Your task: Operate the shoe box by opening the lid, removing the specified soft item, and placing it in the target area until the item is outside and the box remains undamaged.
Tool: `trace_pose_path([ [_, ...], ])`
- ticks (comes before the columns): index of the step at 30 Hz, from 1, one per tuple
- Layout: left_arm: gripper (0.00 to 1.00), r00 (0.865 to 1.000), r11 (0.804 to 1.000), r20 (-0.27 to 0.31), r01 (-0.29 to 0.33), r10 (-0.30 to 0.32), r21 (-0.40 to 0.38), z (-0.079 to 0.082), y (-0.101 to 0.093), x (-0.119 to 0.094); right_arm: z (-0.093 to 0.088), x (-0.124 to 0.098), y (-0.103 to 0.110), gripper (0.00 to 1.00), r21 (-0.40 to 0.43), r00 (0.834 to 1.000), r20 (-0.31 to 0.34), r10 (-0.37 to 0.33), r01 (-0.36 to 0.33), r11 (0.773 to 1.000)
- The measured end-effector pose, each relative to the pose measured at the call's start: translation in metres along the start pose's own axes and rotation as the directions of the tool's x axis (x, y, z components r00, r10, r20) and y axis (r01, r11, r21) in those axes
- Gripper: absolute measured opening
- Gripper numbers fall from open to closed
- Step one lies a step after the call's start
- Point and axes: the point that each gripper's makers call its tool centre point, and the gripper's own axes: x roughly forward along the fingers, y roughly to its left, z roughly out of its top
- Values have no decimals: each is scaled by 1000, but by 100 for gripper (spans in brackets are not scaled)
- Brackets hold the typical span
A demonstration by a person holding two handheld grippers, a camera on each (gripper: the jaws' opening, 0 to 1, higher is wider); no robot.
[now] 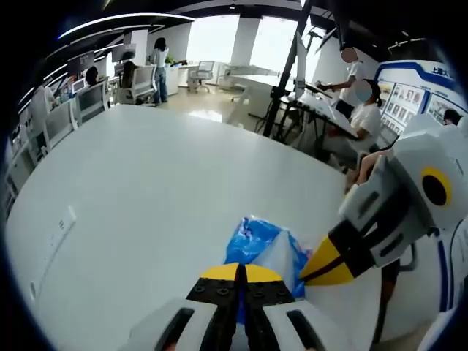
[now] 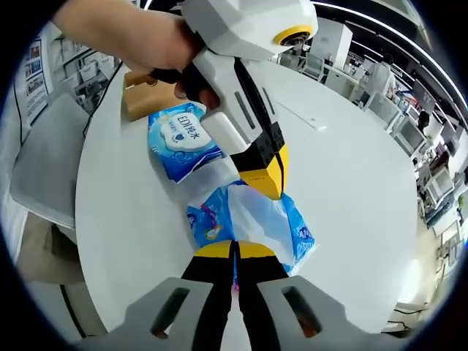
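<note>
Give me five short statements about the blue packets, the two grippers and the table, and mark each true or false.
1. The right gripper has its jaws closed on the blue-and-white plastic packet. True.
2. The left gripper also meets that packet, from the opposite side. True.
3. The wet-wipes pack is held up in the air. False: it lies flat on the white table.
4. The table is dark wood. False: it is white.
5. A brown cardboard box sits beyond the wipes pack in the right gripper view. True.
</note>
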Motion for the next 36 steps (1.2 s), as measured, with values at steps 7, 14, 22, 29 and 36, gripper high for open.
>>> trace_pose_path([
  [7,3,1000,1000,14,-3,3,3,3,0,-3,3,0,-1,0,1,1000,5,-3,3,1000],
  [14,10,1000,1000,23,1,-2,13,6,0,-4,7,-3,-2,4,6,1000,8,-12,12,1000],
  [22,16,999,999,33,0,-2,43,10,-4,-10,8,-10,-2,16,8,1000,6,-21,21,1000],
  [29,27,999,997,32,27,-30,67,9,-19,-22,12,-17,4,38,20,1000,-10,-16,16,1000],
  [36,34,999,995,26,30,-32,91,2,-24,-47,15,-30,15,49,6,999,-34,-24,24,1000],
])
